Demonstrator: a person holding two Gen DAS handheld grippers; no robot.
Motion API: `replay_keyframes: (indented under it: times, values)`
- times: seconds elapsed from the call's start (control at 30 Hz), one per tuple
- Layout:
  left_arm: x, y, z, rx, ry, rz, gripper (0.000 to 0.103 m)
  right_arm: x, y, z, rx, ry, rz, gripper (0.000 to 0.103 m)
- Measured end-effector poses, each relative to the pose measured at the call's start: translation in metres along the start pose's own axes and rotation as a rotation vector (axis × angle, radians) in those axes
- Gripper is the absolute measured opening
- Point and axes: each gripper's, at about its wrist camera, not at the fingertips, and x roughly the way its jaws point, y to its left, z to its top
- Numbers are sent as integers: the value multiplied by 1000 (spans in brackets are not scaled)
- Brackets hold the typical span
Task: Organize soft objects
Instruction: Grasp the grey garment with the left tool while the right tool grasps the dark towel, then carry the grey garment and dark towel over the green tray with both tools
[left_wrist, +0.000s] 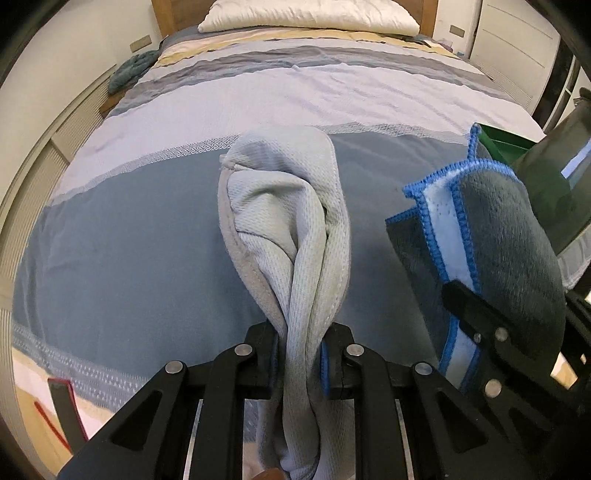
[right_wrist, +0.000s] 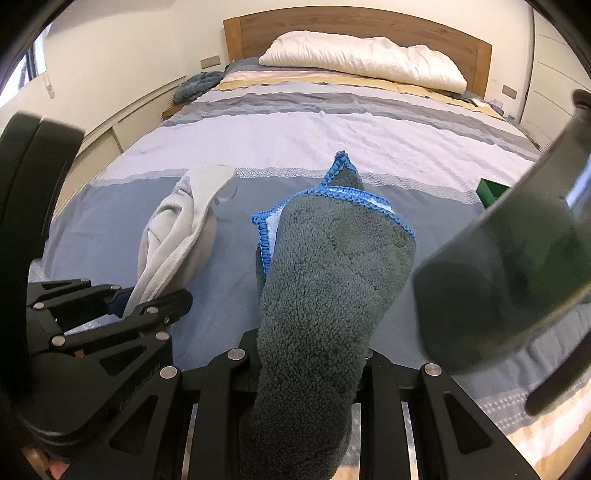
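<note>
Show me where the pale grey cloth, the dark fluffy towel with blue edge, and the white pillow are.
pale grey cloth (left_wrist: 295, 236), left wrist view, on its bunched middle.
dark fluffy towel (right_wrist: 325, 295), right wrist view, on its grey pile.
white pillow (right_wrist: 362, 59), right wrist view, on its centre.

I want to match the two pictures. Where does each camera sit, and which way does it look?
Left wrist: on the left gripper, looking along the bed to the pillow; its jaws pinch a pale cloth.
Right wrist: on the right gripper, facing likewise; its jaws pinch a grey towel.
Shared: both cloths, both grippers, bed, pillow, green box.
</note>
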Motion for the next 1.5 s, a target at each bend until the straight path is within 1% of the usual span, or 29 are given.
replay_keyframes:
  times: [0.3,0.5,0.6,0.8,1.0,1.07,1.2,1.33,1.5]
  values:
    - [-32,-38,-12,-6,10,7,14,-58,-22,-30,-8,-8,23,22]
    - [-53,-59,-25,-4,13,12,14,-89,-38,-44,-33,10,51,22]
    - [-62,-70,-34,-7,16,15,14,-105,-49,-58,-46,29,67,22]
    - [-78,-92,-53,-23,18,23,14,-127,-73,-68,-70,54,69,22]
    - [-94,-117,-71,-2,7,25,14,-154,-97,-78,-86,63,48,22]
    - [-96,-126,-76,-1,28,-10,14,-165,-105,-83,-89,69,43,22]
    - [-100,-150,-88,30,56,-50,15,-182,-121,-94,-92,83,27,22]
    - [-100,-177,-98,83,88,-84,15,-202,-143,-107,-87,105,3,22]
    - [-106,-213,-108,158,102,-120,15,-219,-170,-114,-63,127,-39,22]
